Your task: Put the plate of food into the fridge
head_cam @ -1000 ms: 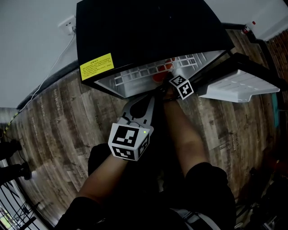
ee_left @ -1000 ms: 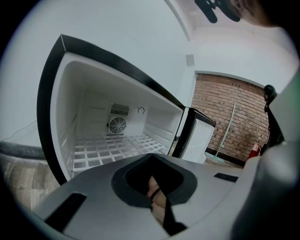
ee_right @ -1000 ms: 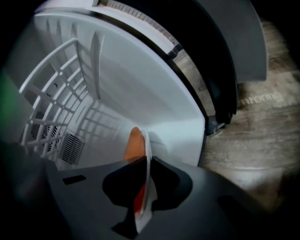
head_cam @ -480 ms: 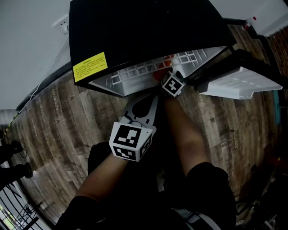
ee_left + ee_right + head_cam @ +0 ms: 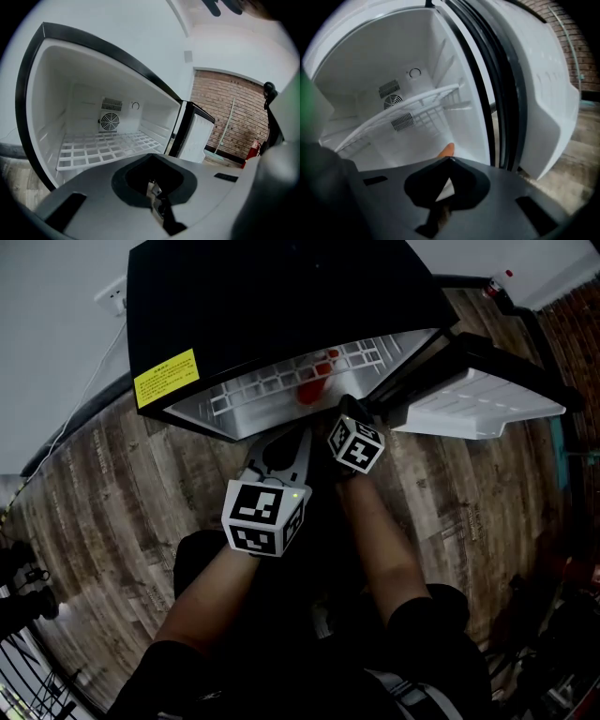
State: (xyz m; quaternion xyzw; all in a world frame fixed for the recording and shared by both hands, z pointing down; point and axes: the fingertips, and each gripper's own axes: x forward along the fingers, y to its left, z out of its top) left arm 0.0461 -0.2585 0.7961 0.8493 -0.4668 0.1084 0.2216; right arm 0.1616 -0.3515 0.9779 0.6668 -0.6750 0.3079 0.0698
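Right gripper view looks into the open fridge (image 5: 370,70). The right hand-held gripper (image 5: 449,160) has its jaws pressed together at the tips with nothing pinched. Just beyond those tips pokes an orange piece of the plate of food (image 5: 447,150), lower than the wire shelf (image 5: 417,105) that slants above this gripper. A white sliver shows through the loop behind the tips; whether it is the plate's rim cannot be told. To this gripper's right the white-lined door (image 5: 543,84) stands swung wide, so the fridge mouth ahead is open. Left gripper view gives instead the shelf's top face, the round fan grille (image 5: 109,122) on the back wall ahead, and a brick wall (image 5: 225,112) off to the right past the door. The left hand-held gripper (image 5: 153,157) is likewise closed tip to tip and empty, outside the fridge's black front edge. Head view alone shows both grippers side by side before the mouth, the right one slightly farther forward. There the food is a red-orange patch among the shelf's bars, just ahead of the right gripper, and wooden floor (image 5: 112,493) lies open to either side.
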